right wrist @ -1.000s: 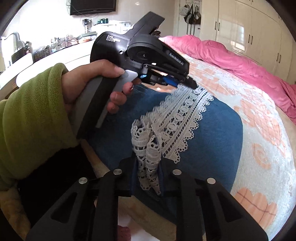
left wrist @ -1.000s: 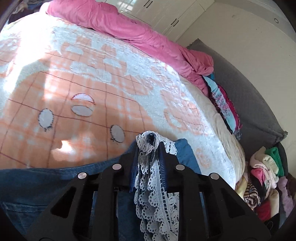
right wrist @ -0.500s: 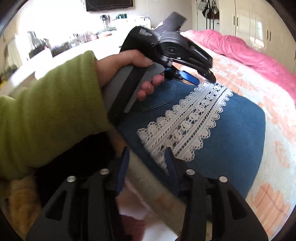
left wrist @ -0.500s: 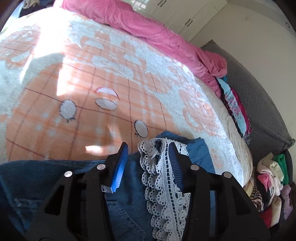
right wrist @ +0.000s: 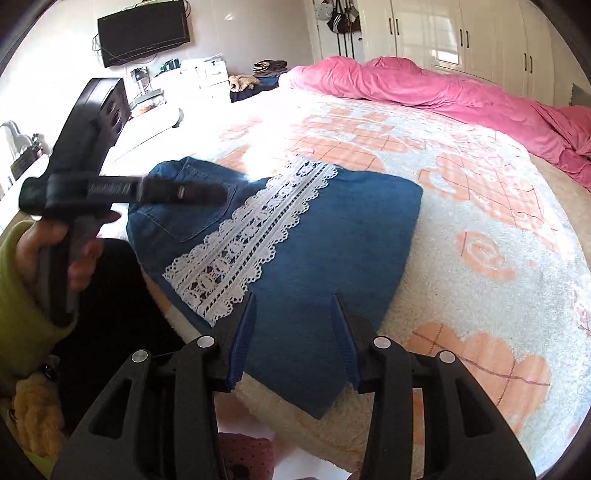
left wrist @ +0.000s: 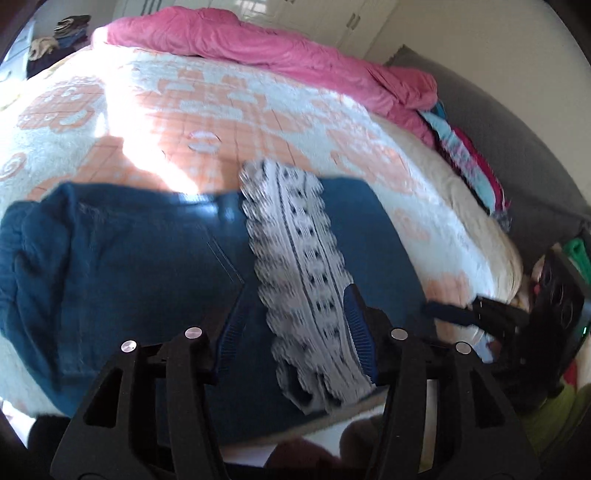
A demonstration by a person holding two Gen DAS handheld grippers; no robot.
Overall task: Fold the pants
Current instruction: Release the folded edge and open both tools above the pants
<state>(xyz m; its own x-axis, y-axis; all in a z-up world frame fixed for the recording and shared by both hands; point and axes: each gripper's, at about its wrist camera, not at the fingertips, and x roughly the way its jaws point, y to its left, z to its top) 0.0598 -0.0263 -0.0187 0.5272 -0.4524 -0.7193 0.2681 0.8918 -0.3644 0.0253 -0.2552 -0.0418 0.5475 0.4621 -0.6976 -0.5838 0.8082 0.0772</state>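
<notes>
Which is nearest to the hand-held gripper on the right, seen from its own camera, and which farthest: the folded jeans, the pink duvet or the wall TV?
From the right hand-held gripper:
1. Folded jeans, lying right under its open fingertips.
2. Pink duvet, bunched along the bed's far edge, upper right.
3. Wall TV, mounted beyond the bed, upper left.

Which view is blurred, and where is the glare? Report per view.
Left wrist: motion-blurred, the lace smeared, sun glare on the blanket behind the jeans. Right wrist: mostly sharp, only the left tool blurred; the far-left wall is washed out.
</notes>
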